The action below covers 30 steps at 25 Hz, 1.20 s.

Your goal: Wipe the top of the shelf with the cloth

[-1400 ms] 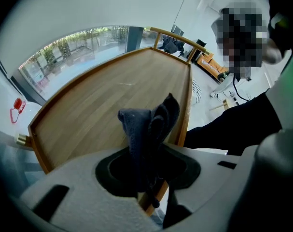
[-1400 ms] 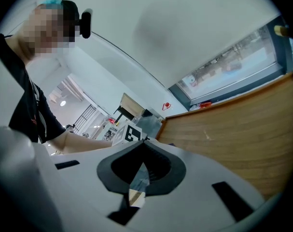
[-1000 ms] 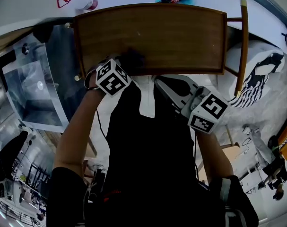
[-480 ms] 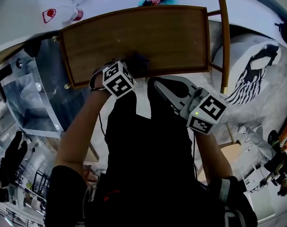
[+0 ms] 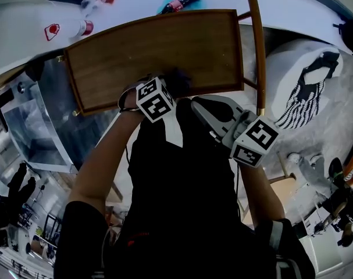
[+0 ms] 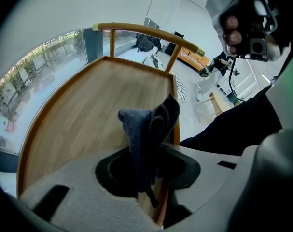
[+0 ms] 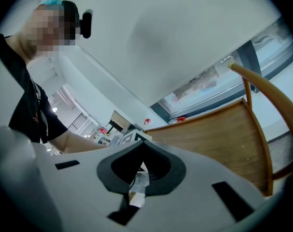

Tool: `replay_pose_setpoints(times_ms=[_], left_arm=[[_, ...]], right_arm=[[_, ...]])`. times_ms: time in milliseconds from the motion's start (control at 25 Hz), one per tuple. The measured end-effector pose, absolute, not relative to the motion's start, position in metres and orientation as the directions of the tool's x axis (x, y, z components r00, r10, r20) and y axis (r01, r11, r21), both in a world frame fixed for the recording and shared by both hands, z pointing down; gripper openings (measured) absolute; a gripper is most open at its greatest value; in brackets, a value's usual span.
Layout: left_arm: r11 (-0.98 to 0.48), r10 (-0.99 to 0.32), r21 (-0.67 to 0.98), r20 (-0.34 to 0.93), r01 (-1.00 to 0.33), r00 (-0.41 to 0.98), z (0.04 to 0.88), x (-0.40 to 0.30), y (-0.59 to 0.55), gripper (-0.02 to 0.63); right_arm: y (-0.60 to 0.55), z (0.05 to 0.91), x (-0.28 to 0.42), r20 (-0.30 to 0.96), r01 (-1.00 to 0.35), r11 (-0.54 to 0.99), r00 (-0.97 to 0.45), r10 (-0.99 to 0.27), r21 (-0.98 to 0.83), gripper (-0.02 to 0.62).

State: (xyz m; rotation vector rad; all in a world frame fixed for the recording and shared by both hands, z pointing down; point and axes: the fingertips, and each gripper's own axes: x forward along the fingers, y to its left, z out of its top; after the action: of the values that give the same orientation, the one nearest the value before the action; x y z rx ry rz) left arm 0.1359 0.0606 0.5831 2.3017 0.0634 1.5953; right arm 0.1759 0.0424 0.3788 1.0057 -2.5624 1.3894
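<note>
Left claw (image 6: 147,177) pinches cloth (image 6: 148,124) over shelf (image 6: 83,115)

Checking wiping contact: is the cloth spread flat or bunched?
Bunched: the cloth sticks up crumpled from the left gripper, clamped between its jaws.

Dark blue-grey fuzzy cloth (image 6: 147,127); warm brown wood-grain shelf top (image 5: 147,54); black-and-white square markers (image 5: 157,100) on pale grey left gripper (image 6: 148,174) and right gripper (image 7: 139,179)

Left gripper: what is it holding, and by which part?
The dark cloth, with the jaws shut on one bunched end; the rest sticks out free.
</note>
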Motion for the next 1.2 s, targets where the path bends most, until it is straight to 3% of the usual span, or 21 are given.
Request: replay_pose_setpoints(times_ms=[880,1200], left_arm=[[-0.949,0.261,0.309,0.88,-0.061,0.397,0.584,0.236,0.066,0.129],[-0.948,0.23,0.304,0.861,-0.096,0.454,0.568,0.237,0.062,0.129]], right_arm=[[0.045,0.378,0.236,0.351,-0.595,0.341,-0.751,-0.559,-0.728,0.005],[0.038,0.367,0.232,0.357,-0.609,0.357,-0.745,-0.564,-0.708,0.005]])
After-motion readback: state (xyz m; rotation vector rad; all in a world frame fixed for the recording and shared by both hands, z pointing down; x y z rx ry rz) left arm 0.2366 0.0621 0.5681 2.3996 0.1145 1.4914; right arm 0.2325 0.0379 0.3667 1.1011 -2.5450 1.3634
